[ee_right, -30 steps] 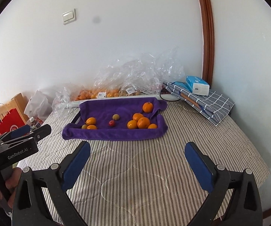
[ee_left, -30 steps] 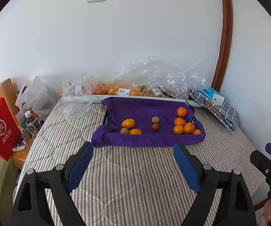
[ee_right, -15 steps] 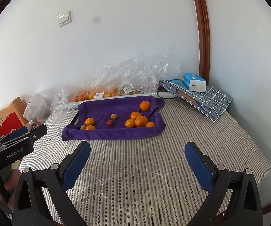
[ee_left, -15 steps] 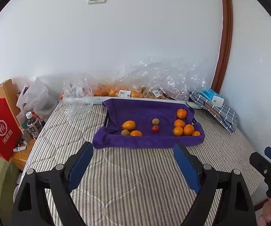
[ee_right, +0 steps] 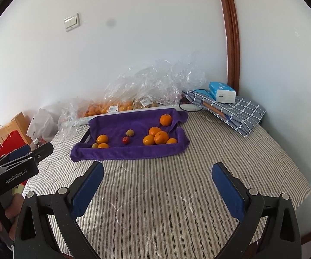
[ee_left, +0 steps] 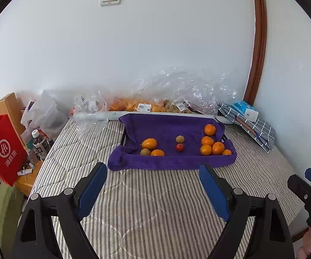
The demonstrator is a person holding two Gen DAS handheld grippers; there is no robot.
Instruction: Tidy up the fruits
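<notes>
We hold both grippers tilted downward over the striped bedcover (ee_left: 155, 205), side by side. The left gripper (ee_left: 153, 185) stands wide, nothing between its blue pads, touching nothing. The right gripper (ee_right: 157, 185) is equally wide and empty. Ahead of both fingertips, well apart from them, lies the purple towel (ee_left: 166, 161) over a tray, carrying the fruits: oranges (ee_left: 211, 144) clustered toward its right, two mangoes (ee_left: 149, 143) at its left.
</notes>
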